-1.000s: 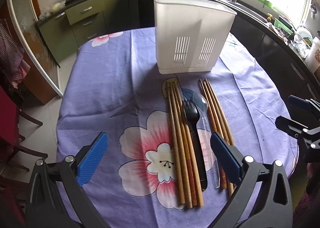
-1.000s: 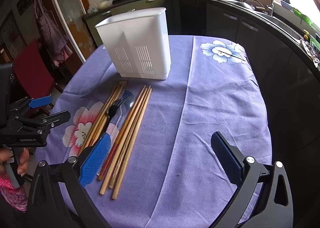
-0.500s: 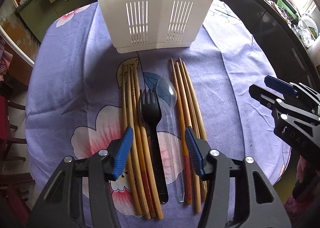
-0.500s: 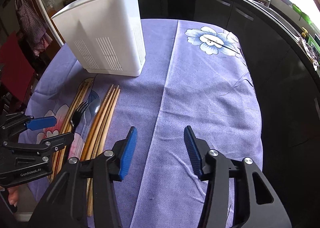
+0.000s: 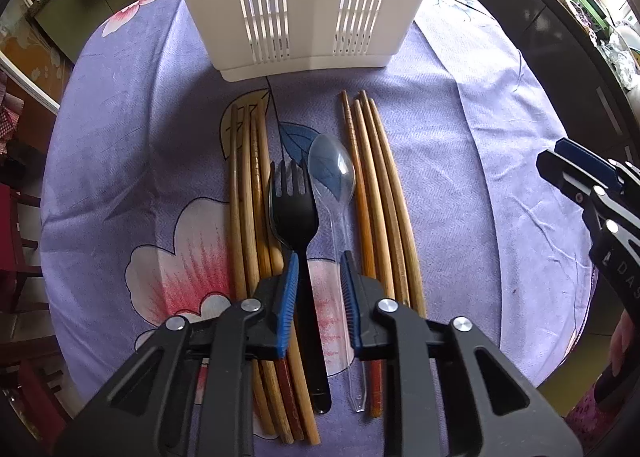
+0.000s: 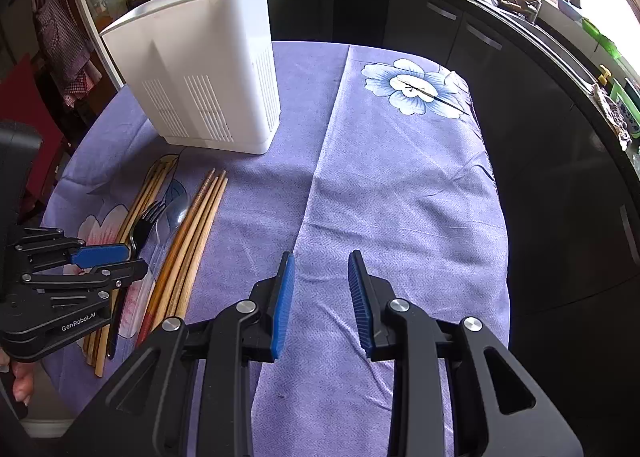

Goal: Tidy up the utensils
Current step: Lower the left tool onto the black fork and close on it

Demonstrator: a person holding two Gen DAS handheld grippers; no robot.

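Note:
A black plastic fork (image 5: 298, 217) lies on the purple cloth beside a clear plastic spoon (image 5: 334, 185), with wooden chopsticks on the left (image 5: 246, 197) and on the right (image 5: 380, 193). A white slotted utensil holder (image 5: 304, 5) stands behind them. My left gripper (image 5: 319, 269) is low over the fork's handle, jaws narrowly open around it and the spoon's stem, not clamped. In the right wrist view it (image 6: 114, 257) sits over the fork (image 6: 146, 217). My right gripper (image 6: 320, 269) is partly open and empty above bare cloth, right of the utensils.
The round table (image 6: 400, 177) carries a purple flowered cloth. Dark kitchen counters and cabinets (image 6: 540, 69) curve close along its right side. A red chair (image 5: 16, 241) stands at the left. The holder (image 6: 208, 73) stands at the table's far left in the right wrist view.
My left gripper has come down and forward onto the fork's handle and its jaws have narrowed. My right gripper's jaws have narrowed too, and it has hardly shifted.

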